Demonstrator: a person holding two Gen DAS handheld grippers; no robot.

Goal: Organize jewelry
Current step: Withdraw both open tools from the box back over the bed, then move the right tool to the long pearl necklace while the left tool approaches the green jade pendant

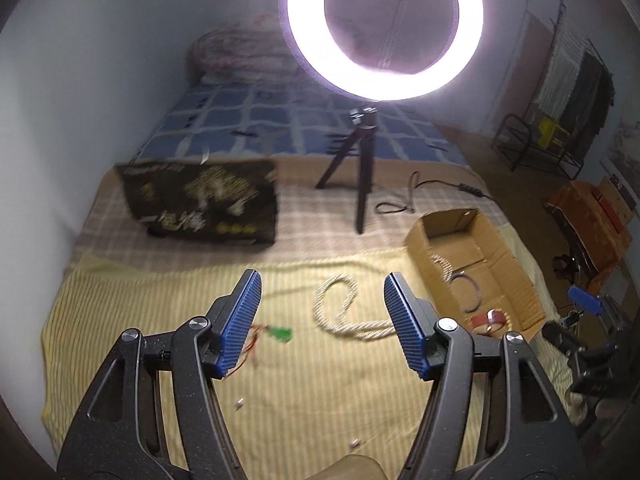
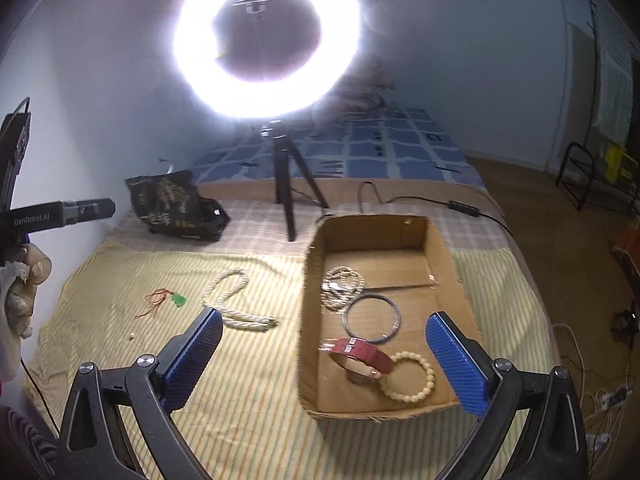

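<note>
A cream rope necklace [image 1: 344,312] [image 2: 236,304] lies on the yellow striped cloth, just beyond my open, empty left gripper [image 1: 322,288]. A green pendant on a red cord [image 1: 280,333] [image 2: 178,300] lies left of it. The cardboard box [image 1: 516,280] [image 2: 444,248] holds a beaded chain [image 2: 342,286], a metal bangle [image 2: 372,314], a red watch strap [image 2: 362,354] and a cream bead bracelet [image 2: 412,376]. My right gripper [image 2: 326,328] hangs wide open over the box's near left wall, holding nothing.
A ring light on a black tripod [image 1: 360,168] [image 2: 288,184] stands behind the cloth, its cable [image 1: 404,200] trailing right. A black printed bag [image 1: 204,200] [image 2: 172,204] leans near the wall. Small beads [image 1: 239,403] lie on the cloth. A hand [image 2: 24,280] grips the left tool.
</note>
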